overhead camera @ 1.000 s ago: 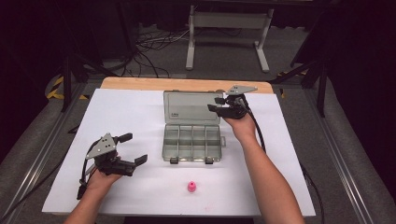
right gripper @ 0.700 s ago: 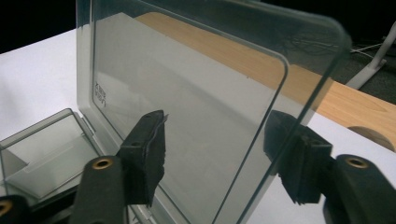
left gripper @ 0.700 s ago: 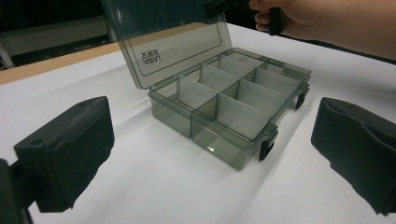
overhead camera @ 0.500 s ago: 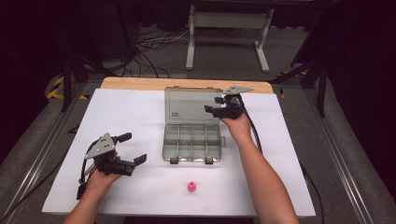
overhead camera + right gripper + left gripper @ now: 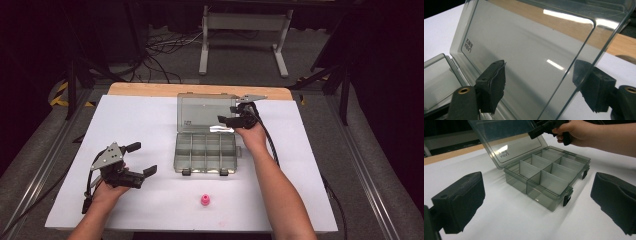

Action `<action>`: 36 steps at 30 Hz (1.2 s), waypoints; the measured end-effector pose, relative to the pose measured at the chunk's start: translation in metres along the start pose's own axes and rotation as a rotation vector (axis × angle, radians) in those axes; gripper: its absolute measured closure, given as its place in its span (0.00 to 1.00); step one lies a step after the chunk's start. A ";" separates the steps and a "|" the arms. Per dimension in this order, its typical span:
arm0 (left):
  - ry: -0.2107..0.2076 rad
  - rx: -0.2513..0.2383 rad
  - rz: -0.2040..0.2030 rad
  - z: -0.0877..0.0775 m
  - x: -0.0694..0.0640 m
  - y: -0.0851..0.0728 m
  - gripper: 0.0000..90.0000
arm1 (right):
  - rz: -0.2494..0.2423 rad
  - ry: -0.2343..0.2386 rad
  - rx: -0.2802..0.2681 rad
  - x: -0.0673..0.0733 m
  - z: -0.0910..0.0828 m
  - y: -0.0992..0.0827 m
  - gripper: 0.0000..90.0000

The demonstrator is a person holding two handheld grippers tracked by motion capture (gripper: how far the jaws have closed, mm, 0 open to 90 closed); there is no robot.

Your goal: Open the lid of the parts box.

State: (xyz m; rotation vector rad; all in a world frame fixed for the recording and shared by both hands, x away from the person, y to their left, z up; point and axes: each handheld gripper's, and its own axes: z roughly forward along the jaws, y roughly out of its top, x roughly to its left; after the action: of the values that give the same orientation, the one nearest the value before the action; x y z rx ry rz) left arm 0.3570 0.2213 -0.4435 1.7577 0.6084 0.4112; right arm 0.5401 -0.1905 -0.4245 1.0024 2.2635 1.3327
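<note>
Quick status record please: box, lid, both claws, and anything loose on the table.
box: grey compartment box, base flat on the white table, compartments look empty
lid: clear lid raised, leaning back
right claw: right claw at the lid's right edge, jaws just opening, one each side of the edge, pads not pressing
left claw: left claw open, left of the box, holding nothing
loose item: small pink piece in front of the box

High view overlooks table (image 5: pixel 150 120) from above; left gripper view low, near box (image 5: pixel 549 177); right gripper view close against lid (image 5: pixel 524 50).
</note>
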 end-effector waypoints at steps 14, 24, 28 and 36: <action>-0.007 0.007 0.001 0.002 0.000 -0.001 0.00 | 0.025 -0.004 0.071 -0.003 0.007 -0.009 0.23; -0.009 0.012 0.004 0.002 0.000 -0.001 0.00 | 0.051 0.000 0.101 -0.006 0.007 -0.012 0.21; -0.008 0.011 0.003 0.002 0.000 -0.001 0.00 | 0.062 0.003 0.107 -0.007 0.007 -0.013 0.20; -0.008 0.014 0.008 0.003 0.001 -0.001 0.00 | 0.077 0.008 0.120 -0.008 0.008 -0.015 0.20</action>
State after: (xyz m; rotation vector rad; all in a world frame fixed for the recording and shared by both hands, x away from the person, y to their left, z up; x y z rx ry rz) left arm 0.3591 0.2198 -0.4451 1.7743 0.6001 0.4059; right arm 0.5446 -0.1959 -0.4419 1.1364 2.3568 1.2443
